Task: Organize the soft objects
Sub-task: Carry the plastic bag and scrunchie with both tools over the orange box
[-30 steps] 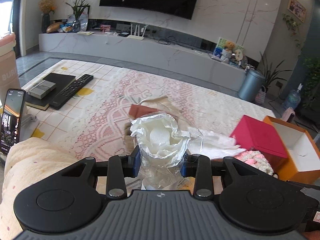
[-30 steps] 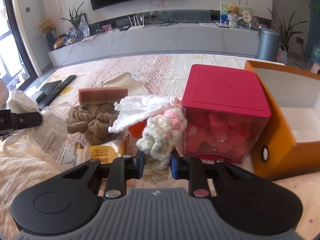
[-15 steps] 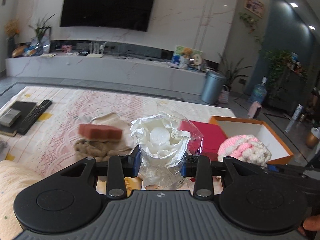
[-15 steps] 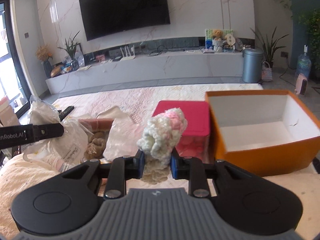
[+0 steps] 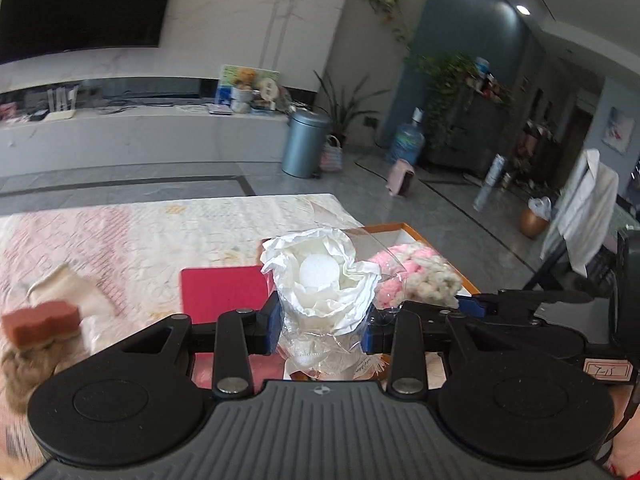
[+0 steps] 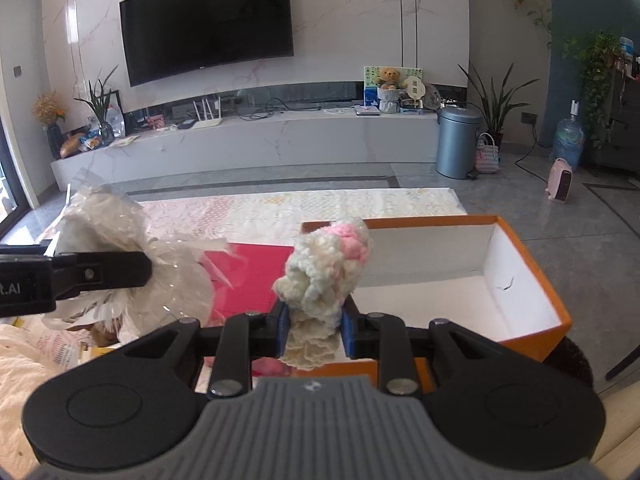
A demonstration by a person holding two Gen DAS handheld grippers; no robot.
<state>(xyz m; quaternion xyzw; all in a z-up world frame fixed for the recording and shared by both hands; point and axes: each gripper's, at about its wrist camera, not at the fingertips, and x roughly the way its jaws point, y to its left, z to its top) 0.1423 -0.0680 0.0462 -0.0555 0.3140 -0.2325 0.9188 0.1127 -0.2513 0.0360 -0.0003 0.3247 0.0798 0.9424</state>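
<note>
My left gripper is shut on a clear plastic bag of white soft cloth and holds it in the air above the red lid. My right gripper is shut on a cream and pink knitted piece, held at the near left edge of the open orange box with a white inside. The bag also shows in the right wrist view, left of the knitted piece. The knitted piece also shows in the left wrist view, over the box.
A red-lidded container stands left of the orange box. A rust sponge lies on brown fuzzy cloth at the left, on the lace tablecloth. A cream blanket lies at the near left.
Both grippers have risen and swung right with their loads. The knitted piece has moved from in front of the red container to the orange box's edge. The bag has followed toward the box.
</note>
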